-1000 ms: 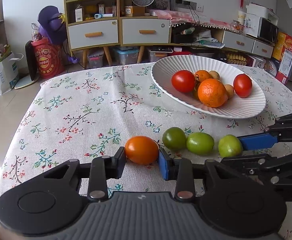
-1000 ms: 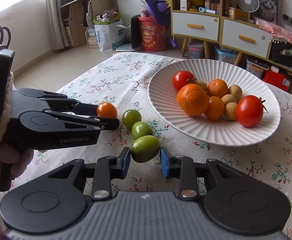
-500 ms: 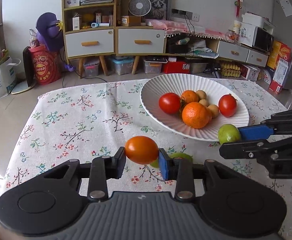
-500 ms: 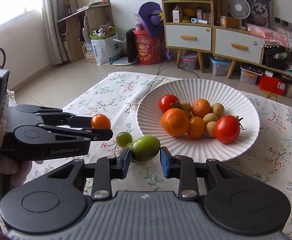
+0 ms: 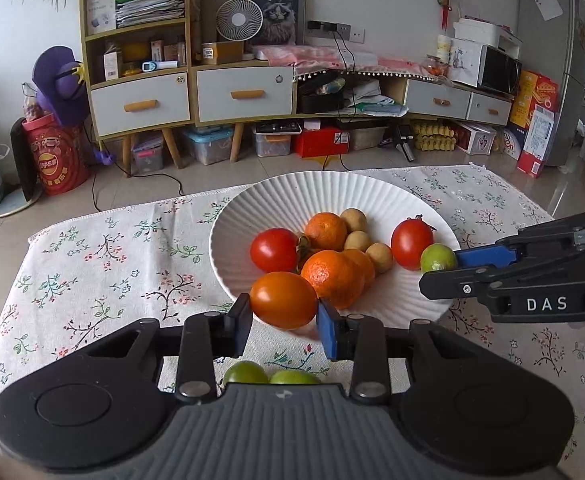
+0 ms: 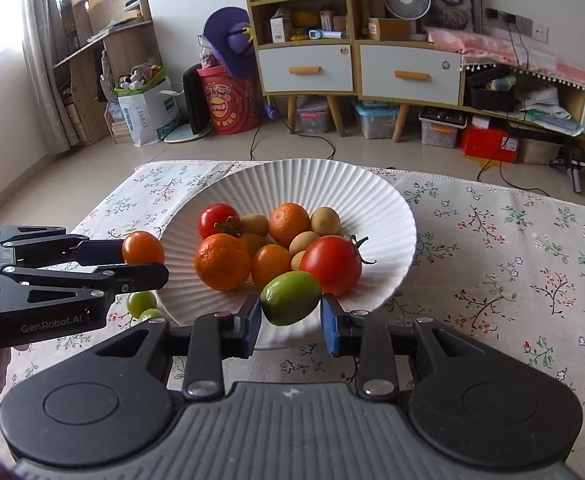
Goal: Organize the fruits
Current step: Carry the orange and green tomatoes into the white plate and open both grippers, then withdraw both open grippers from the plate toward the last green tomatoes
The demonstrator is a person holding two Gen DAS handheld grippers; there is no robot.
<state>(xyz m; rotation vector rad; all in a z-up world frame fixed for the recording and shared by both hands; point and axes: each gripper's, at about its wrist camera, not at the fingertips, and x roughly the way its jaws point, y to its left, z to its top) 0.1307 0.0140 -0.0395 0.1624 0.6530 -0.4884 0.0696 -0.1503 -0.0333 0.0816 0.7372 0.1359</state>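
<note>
My left gripper (image 5: pixel 283 318) is shut on an orange tomato (image 5: pixel 283 299) and holds it in the air at the near rim of the white ribbed plate (image 5: pixel 312 190). My right gripper (image 6: pixel 290 318) is shut on a green fruit (image 6: pixel 291 298) and holds it over the plate's near right edge; it also shows in the left wrist view (image 5: pixel 437 258). The plate (image 6: pixel 372 196) holds red tomatoes, oranges and small brown fruits. Two green fruits (image 5: pixel 270 374) lie on the floral tablecloth below my left gripper, also visible in the right wrist view (image 6: pixel 142 304).
The table carries a floral tablecloth (image 5: pixel 92 264) and its far edge drops to the tiled floor. Beyond stand a drawer cabinet (image 5: pixel 196 92), a red bucket (image 5: pixel 58 160) and storage boxes.
Both grippers lifted their fruits off the tablecloth and moved forward to the plate. The two remaining green fruits stayed on the cloth and now lie below and behind the grippers.
</note>
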